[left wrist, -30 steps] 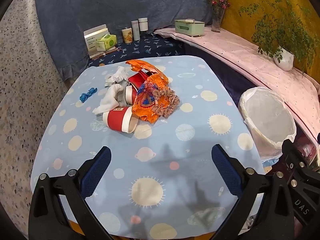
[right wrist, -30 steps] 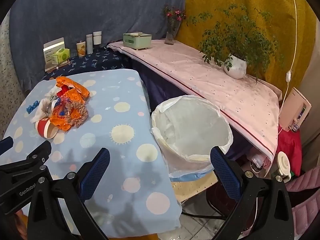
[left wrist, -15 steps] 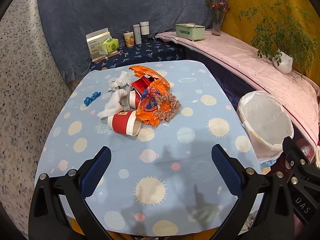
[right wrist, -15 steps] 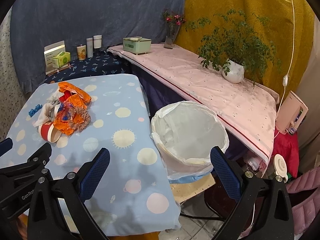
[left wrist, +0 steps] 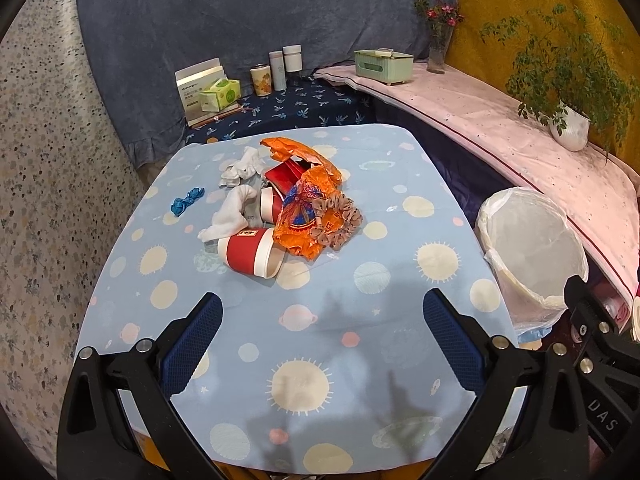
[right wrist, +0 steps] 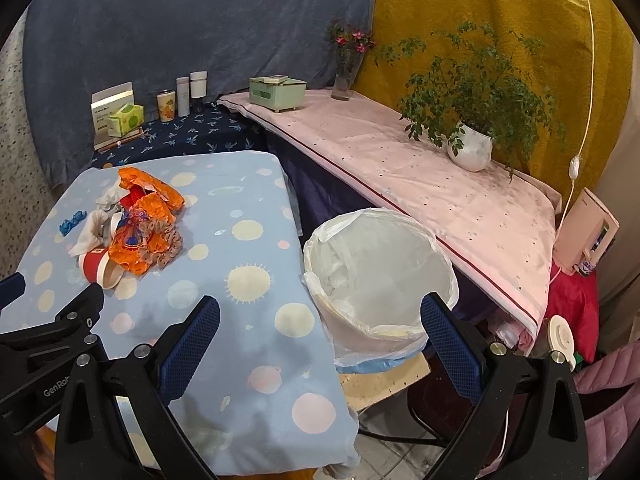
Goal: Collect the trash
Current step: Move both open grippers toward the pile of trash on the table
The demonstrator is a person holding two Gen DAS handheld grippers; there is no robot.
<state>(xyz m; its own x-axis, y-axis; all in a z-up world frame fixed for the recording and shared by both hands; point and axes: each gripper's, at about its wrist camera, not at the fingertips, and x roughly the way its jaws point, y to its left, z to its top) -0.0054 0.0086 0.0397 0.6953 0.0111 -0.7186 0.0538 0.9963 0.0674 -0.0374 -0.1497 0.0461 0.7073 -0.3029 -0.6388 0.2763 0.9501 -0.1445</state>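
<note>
Both grippers are spread wide with nothing between the blue pads. The left gripper (left wrist: 322,344) hangs over the near part of the table (left wrist: 400,360) with the blue planet-print cloth, and the right gripper (right wrist: 320,346) sits off the table's right edge, just in front of the trash bin (right wrist: 440,248).

The trash pile is all bunched toward the far-left part of the table — a red paper cup (left wrist: 250,251) tipped on its side nearest the left gripper, a crumpled orange wrapper (left wrist: 304,216) touching it, a brownish scrunchie (left wrist: 340,220) on the wrapper, white crumpled tissue (left wrist: 230,216) to the left, and a small blue bit (left wrist: 186,201) lying apart from the rest.

The bin has a white liner and stands beside the table's right edge — looks empty as far as I can see.
</note>
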